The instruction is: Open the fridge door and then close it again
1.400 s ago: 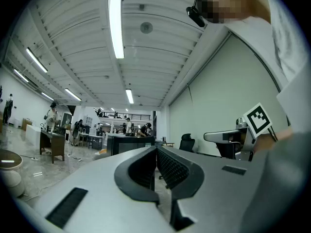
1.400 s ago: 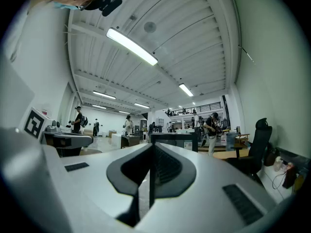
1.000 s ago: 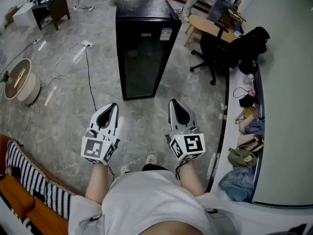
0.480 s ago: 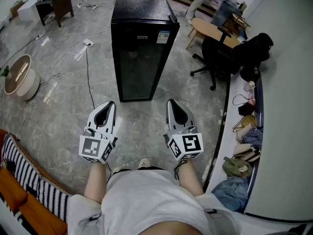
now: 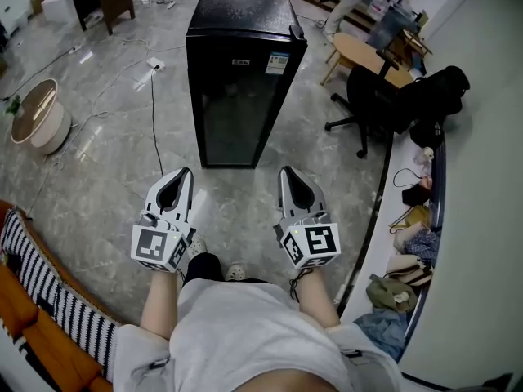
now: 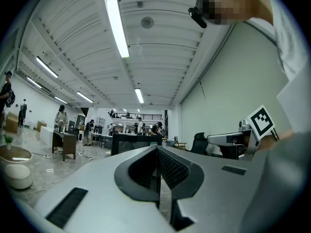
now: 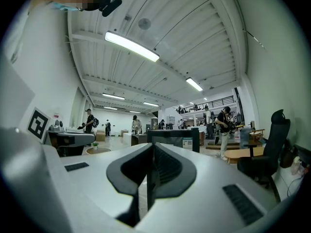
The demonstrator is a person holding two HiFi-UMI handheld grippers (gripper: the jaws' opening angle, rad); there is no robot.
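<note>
- The fridge [image 5: 241,80] is standing with its door closed.
- The left gripper [image 5: 187,174] and right gripper [image 5: 287,172] are hovering short of the fridge, both clenched and empty.

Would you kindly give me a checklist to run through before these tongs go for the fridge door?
1. Fridge door shut: ok.
2. Left tongs shut, empty: ok.
3. Right tongs shut, empty: ok.
4. Tongs at the door: not ok, floor lies between.
5. Where to grip the door: cannot tell.
6. Cable lies left of the door, off the straight path: ok.
</note>
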